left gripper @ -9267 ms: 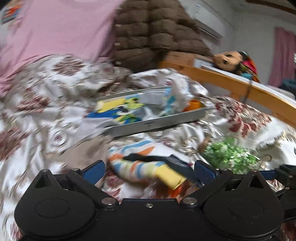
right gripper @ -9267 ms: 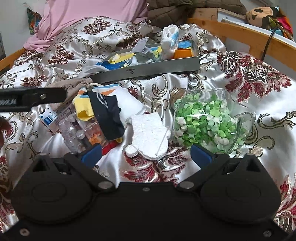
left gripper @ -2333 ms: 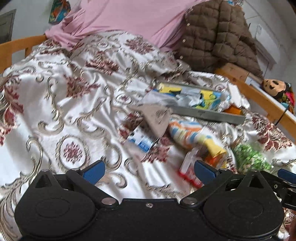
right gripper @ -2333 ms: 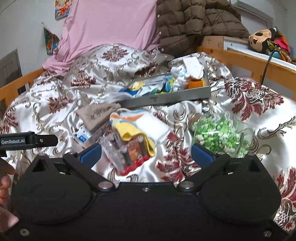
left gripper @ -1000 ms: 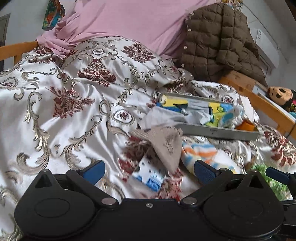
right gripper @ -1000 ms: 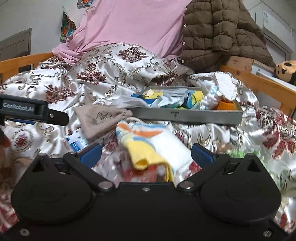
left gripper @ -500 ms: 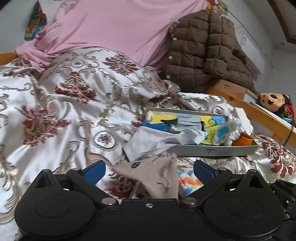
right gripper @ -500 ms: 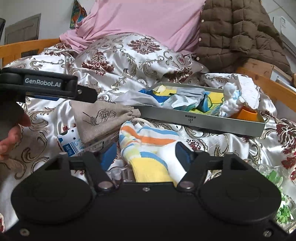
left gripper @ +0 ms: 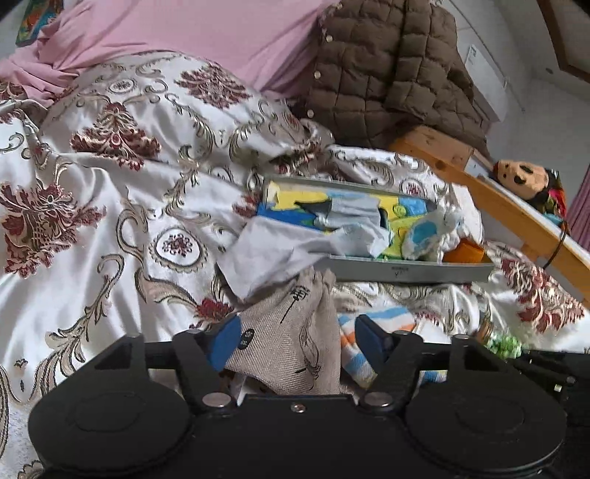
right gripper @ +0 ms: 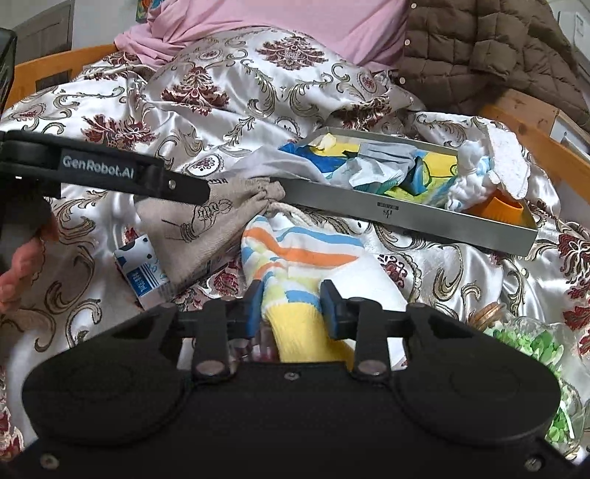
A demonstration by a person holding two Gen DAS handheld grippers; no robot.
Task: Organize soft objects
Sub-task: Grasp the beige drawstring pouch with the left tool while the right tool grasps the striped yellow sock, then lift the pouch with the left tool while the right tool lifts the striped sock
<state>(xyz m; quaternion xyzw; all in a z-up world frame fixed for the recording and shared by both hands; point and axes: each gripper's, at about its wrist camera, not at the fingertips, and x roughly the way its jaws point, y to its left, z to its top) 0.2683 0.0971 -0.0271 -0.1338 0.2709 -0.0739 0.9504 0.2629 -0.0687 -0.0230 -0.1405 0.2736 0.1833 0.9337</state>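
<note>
Nearest the right wrist camera, the right hand-held gripper has its blue-padded fingers pressed against both sides of the yellow cuff of a white sock banded in orange, blue and yellow, pinching it where it lies on the bed. Just right of it, a clear glass jar of green paper bits rests on the quilt. In the left wrist view, the left hand-held gripper is partly closed around a beige linen drawstring pouch printed with black line drawings; both pads touch the cloth, though whether they truly clamp it I cannot tell. The pouch lies over a small white-and-blue carton, with the sock touching its right edge. Beyond them sits a flat grey metal tray holding crumpled grey, blue and yellow fabrics, a white fluffy piece and an orange cup. All of this rests on a white satin quilt with maroon and gold scrolls. Farthest back lie a pink sheet and a brown quilted jacket.
</note>
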